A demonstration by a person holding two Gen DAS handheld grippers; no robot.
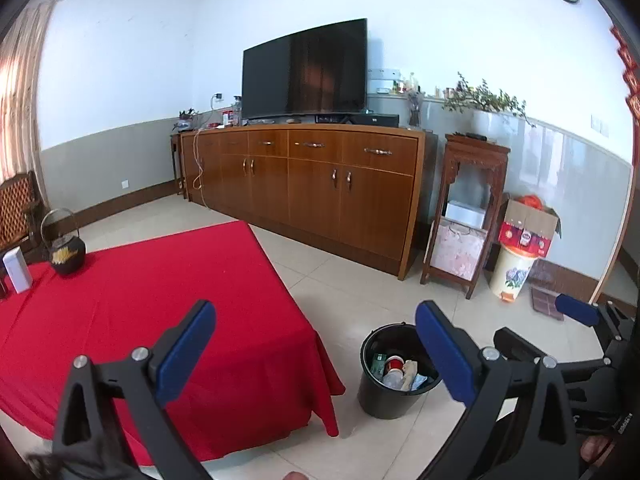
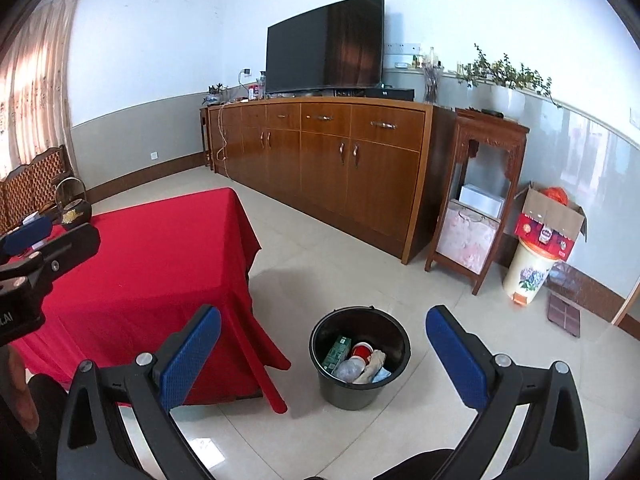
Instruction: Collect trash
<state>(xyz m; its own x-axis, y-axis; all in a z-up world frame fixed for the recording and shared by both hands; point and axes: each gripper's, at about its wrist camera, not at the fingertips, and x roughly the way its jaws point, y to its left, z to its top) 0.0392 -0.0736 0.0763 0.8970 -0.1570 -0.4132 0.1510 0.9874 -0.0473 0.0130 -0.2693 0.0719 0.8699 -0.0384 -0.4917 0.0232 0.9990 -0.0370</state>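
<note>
A black trash bucket point(image 2: 356, 388) stands on the tiled floor beside the red-clothed table point(image 2: 152, 256). It holds a green carton point(image 2: 337, 353), a red cup point(image 2: 362, 350), a clear plastic bottle point(image 2: 349, 370) and crumpled paper point(image 2: 372, 366). The bucket also shows in the left wrist view point(image 1: 382, 398). My right gripper point(image 2: 322, 354) is open and empty, above the bucket. My left gripper point(image 1: 316, 346) is open and empty, above the table's corner. The right gripper's blue pad shows at the left view's right edge point(image 1: 576, 310).
A black kettle point(image 1: 66, 254) and a white box point(image 1: 17, 270) sit at the table's far left point(image 1: 120, 300). A wooden TV cabinet point(image 1: 320, 184), a wooden stand point(image 1: 466, 216), a flowered bin point(image 1: 514, 272) with a cardboard box point(image 1: 528, 226) line the wall.
</note>
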